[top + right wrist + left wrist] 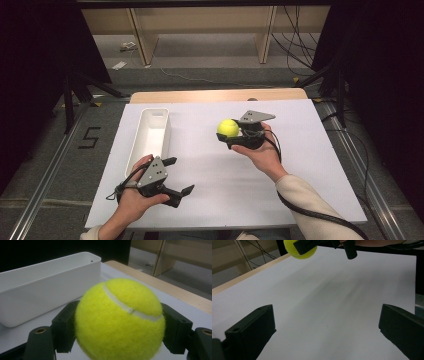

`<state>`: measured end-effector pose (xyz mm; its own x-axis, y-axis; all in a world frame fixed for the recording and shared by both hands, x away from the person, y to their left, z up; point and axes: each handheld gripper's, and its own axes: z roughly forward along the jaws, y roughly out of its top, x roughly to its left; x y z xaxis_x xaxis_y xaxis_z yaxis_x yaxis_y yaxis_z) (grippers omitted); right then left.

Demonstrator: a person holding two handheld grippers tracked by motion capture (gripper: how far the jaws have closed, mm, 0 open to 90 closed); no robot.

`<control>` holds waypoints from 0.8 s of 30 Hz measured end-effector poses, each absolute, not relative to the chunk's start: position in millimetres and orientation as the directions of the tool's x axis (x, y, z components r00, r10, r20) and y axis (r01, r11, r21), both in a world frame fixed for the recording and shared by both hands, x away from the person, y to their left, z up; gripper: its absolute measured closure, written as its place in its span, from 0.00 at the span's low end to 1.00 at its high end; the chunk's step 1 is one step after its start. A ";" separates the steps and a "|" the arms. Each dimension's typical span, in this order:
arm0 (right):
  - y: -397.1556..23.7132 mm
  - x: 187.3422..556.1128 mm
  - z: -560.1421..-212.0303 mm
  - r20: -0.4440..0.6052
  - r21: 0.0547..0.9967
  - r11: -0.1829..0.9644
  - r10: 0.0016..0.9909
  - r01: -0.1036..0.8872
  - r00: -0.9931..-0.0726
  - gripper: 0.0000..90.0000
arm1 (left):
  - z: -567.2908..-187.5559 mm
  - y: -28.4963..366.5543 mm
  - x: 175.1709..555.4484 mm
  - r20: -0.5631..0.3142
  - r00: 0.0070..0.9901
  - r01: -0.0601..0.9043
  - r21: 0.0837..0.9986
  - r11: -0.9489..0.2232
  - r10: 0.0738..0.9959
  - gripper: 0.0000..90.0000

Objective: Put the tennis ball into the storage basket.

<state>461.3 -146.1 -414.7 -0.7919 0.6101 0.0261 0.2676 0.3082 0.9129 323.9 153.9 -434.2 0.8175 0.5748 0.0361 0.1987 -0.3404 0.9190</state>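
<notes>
1. Near left: left gripper point(172, 179) rests low over the near part of the board point(210, 200), held in the person's left hand point(131, 200). Jaws stand wide apart with nothing between them; in the left gripper view, bare board shows between the two black blocks. Judged idle, parked out of the way.
2. Board: flat, matte white sheet laid over a pale wooden table point(215, 95); the wood shows as a strip along the far edge. Smooth, no markings noted.
3. Mid right: right gripper point(231, 134) is clamped on the ball point(228, 128), one jaw on each side at about the widest part. Ball is held clear above the board, right of centre, jaws pointing left toward the tray point(162, 112). A side grip at the equator probably keeps a round thing from squirting out.
4. Ball: yellow-green, fuzzy felt nap, spherical, one white curved seam across the top in the right gripper view point(120, 320).
5. Left, mid to far: tray is a long, narrow white trough, smooth hard walls, rounded corners, open top, lying lengthwise near to far. Appears empty. Judged the likely drop point; ball is well apart from it.
6. Far: wooden shelf frames and loose cables on the floor.
</notes>
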 end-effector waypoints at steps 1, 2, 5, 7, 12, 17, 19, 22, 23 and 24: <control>-145.9 461.4 -414.7 0.026 0.912 0.309 0.610 0.268 -0.792 0.30 | -434.2 153.9 323.9 0.036 0.818 0.199 0.919 -0.340 0.575 0.00; -145.6 461.4 -414.8 0.025 0.913 0.310 0.609 0.267 -0.793 0.30 | -434.2 153.9 324.0 0.036 0.817 0.199 0.919 -0.341 0.575 0.00; -145.0 461.2 -414.5 0.026 0.912 0.311 0.608 0.267 -0.794 0.30 | -434.1 154.0 323.9 0.037 0.817 0.198 0.919 -0.340 0.575 0.00; -143.9 461.2 -414.1 0.026 0.914 0.308 0.607 0.266 -0.794 0.30 | -434.3 153.9 323.9 0.037 0.818 0.198 0.919 -0.341 0.575 0.00; -142.5 461.2 -414.0 0.028 0.913 0.308 0.605 0.266 -0.796 0.30 | -434.2 154.1 324.0 0.036 0.818 0.199 0.919 -0.341 0.574 0.00; -140.5 461.1 -413.4 0.028 0.914 0.308 0.602 0.264 -0.798 0.30 | -434.3 153.9 323.9 0.036 0.818 0.199 0.919 -0.341 0.574 0.00; -139.3 461.2 -413.0 0.026 0.915 0.308 0.600 0.261 -0.799 0.30 | -434.2 154.0 323.9 0.036 0.818 0.199 0.919 -0.341 0.574 0.00; -138.6 461.2 -412.9 0.026 0.915 0.308 0.600 0.261 -0.800 0.30 | -434.3 154.0 323.9 0.036 0.818 0.199 0.919 -0.341 0.574 0.00; -137.8 461.2 -412.9 0.028 0.914 0.309 0.598 0.262 -0.801 0.30 | -434.3 154.1 324.0 0.037 0.818 0.199 0.919 -0.342 0.574 0.00; -137.5 461.2 -413.0 0.028 0.914 0.308 0.598 0.262 -0.801 0.30 | -434.2 154.1 323.9 0.036 0.818 0.199 0.919 -0.341 0.575 0.00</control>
